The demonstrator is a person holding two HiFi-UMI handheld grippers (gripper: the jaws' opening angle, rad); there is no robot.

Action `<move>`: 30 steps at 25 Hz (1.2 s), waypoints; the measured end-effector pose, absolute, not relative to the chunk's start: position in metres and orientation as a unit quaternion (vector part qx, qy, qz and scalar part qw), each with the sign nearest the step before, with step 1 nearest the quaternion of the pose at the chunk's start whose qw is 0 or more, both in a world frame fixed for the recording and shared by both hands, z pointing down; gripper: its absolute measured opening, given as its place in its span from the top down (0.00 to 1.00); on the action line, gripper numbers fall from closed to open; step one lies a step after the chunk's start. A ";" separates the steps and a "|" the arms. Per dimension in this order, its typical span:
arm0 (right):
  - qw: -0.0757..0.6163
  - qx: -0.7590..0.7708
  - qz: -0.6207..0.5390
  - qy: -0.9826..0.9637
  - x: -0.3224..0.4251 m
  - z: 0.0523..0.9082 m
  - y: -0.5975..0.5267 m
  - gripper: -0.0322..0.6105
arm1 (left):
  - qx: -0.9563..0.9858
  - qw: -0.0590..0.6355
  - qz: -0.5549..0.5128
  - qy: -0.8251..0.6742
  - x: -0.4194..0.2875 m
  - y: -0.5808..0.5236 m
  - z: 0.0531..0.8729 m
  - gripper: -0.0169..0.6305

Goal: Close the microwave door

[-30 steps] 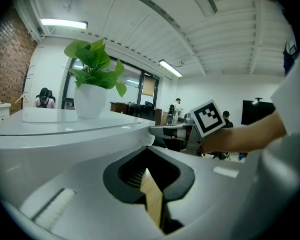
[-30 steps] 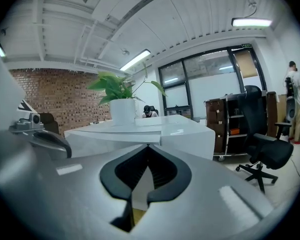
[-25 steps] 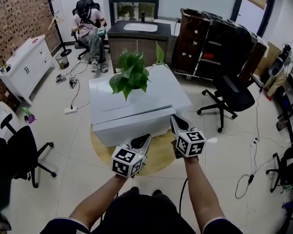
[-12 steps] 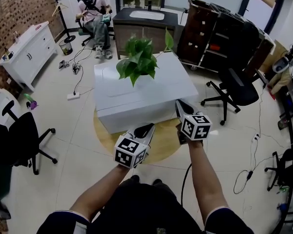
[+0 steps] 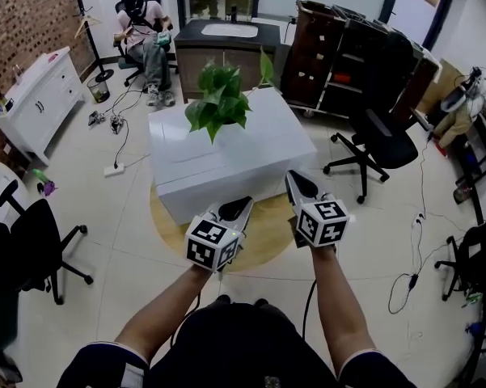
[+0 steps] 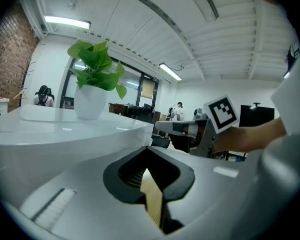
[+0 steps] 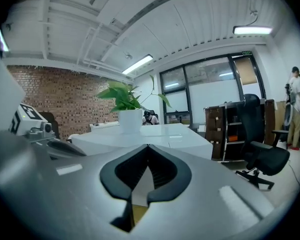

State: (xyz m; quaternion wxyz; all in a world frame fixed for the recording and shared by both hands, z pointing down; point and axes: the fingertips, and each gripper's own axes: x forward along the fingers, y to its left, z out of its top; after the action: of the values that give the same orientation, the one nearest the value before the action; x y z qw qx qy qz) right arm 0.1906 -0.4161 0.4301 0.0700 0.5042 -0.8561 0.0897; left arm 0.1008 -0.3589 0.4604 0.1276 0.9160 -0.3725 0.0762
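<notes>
At 9 o'clock in the head view stands a low white cabinet (image 5: 34, 103). At centre is a large white block surface (image 5: 226, 164), long axis running 9 to 3 o'clock, on a round tan floor mat (image 5: 267, 247), with a leafy green plant in a white pot (image 5: 222, 103) near its far edge. No view shows me where the microwave is.

The left tongs (image 5: 245, 203) point toward 1 o'clock at the surface's near face, jaws pressed together on nothing. The right tongs (image 5: 291, 176) point toward 11 o'clock, tip over the near right corner, jaws likewise together and empty.

Only the left gripper view shows the white pot itself; only the right gripper view shows a standing person (image 7: 294, 106) at 3 o'clock, beyond a black swivel chair (image 5: 380, 148).
</notes>
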 end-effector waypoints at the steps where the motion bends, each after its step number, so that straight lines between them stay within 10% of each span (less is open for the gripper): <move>1: 0.067 0.504 0.083 -0.857 0.191 0.426 -0.407 0.95 | 0.918 0.127 0.076 -0.368 0.104 -0.357 0.459 0.95; 30: 0.025 0.521 0.032 -0.852 0.214 0.370 -0.354 0.95 | 0.935 0.100 0.046 -0.337 0.140 -0.349 0.420 0.95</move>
State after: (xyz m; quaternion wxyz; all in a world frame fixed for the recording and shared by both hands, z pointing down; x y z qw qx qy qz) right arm 0.2142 -0.3539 0.3701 0.0250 0.5212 -0.8525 0.0319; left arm 0.1397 -0.3486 0.4204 0.1001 0.9352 -0.3367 0.0456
